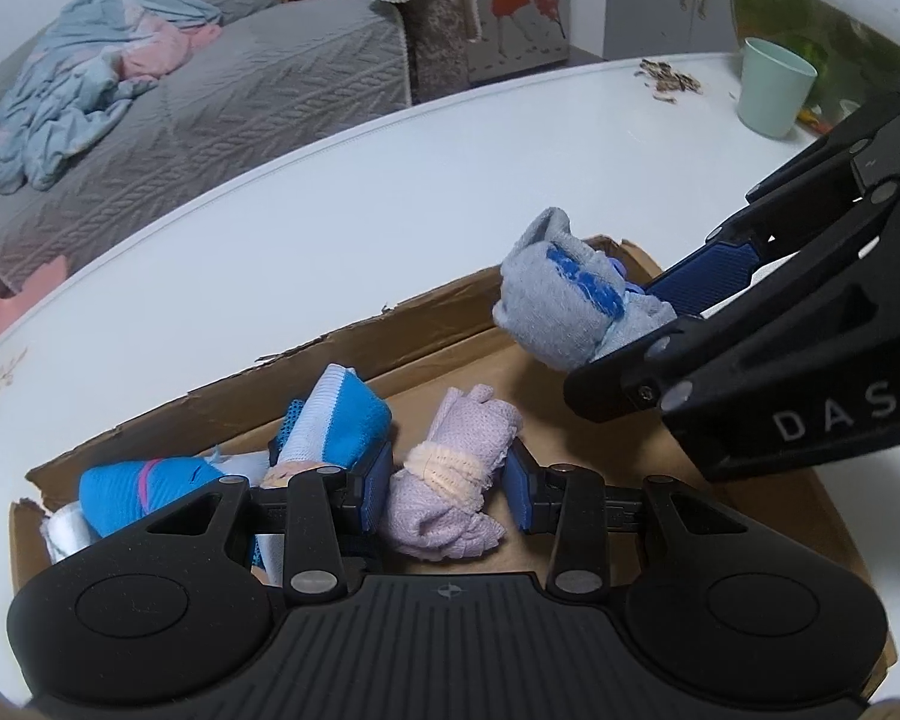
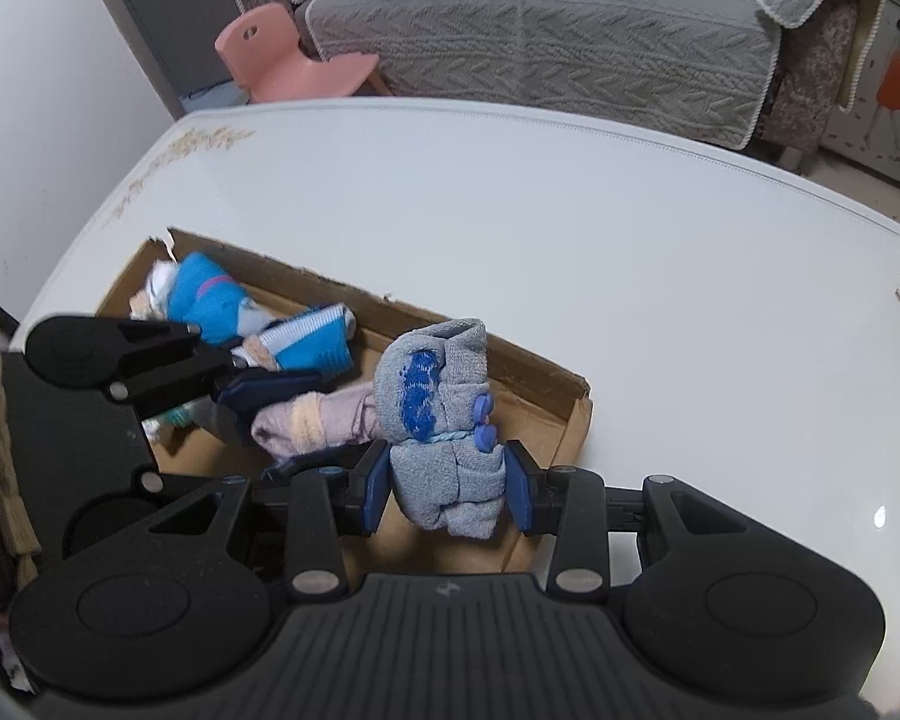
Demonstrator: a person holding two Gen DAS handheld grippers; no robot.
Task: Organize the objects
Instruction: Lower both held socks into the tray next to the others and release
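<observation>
A shallow cardboard box point(image 1: 330, 354) point(image 2: 546, 384) lies on the white table point(image 1: 390, 204). My left gripper point(image 1: 450, 489) is low inside it, shut on a lilac sock roll point(image 1: 444, 510) point(image 2: 312, 420) tied with a peach band. My right gripper point(image 2: 447, 489) is shut on a grey sock roll point(image 2: 444, 420) point(image 1: 564, 300) with blue marks, held over the box's right end. Two blue-and-white sock rolls point(image 1: 342, 420) point(image 1: 144, 486) lie in the left part of the box; the right wrist view shows them too point(image 2: 312, 342) point(image 2: 210, 294).
A mint cup point(image 1: 774, 96), a glass fish bowl point(image 1: 822, 12) and scattered seed husks point(image 1: 672, 81) sit at the table's far right. Beyond the table stand a grey sofa point(image 2: 540, 42) with loose clothes and a pink child's chair point(image 2: 294, 60).
</observation>
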